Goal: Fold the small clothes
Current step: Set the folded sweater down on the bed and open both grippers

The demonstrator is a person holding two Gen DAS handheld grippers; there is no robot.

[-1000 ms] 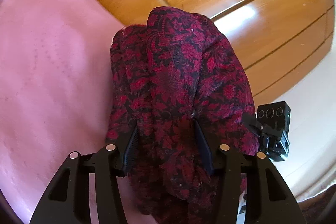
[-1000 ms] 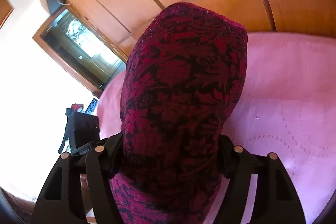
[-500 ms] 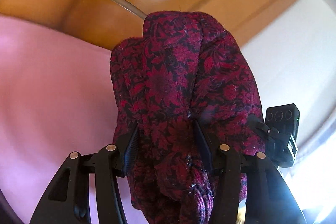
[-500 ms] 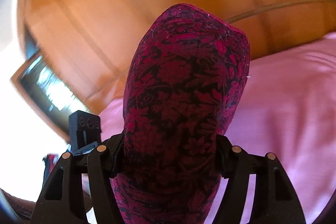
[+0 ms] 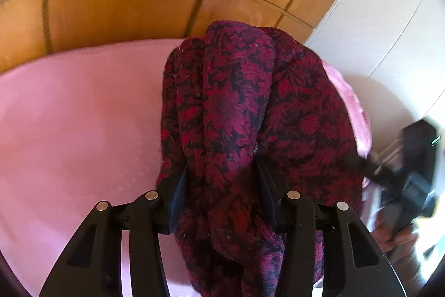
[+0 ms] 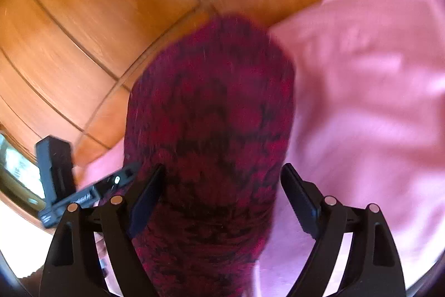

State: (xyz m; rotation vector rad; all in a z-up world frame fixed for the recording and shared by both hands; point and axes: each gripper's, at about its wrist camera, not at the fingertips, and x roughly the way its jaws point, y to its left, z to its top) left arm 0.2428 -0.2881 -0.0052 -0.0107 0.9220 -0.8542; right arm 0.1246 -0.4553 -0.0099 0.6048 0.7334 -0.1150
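A dark red and black floral garment hangs bunched over my left gripper, which is shut on a fold of it above the pink bedsheet. The same garment drapes between the fingers of my right gripper. The right jaws stand wide apart, with a gap between the right finger and the cloth. The right gripper's body shows at the right edge of the left wrist view; the left gripper's body shows at the left of the right wrist view.
The pink sheet covers a bed. A glossy wooden headboard or panel wall stands behind it. A white wall is at the right of the left wrist view. A framed glass panel is at the far left.
My right gripper's jaws have opened off the garment. Both grippers have swung, so the bedsheet now fills more of each view. The left gripper still pinches the cloth.
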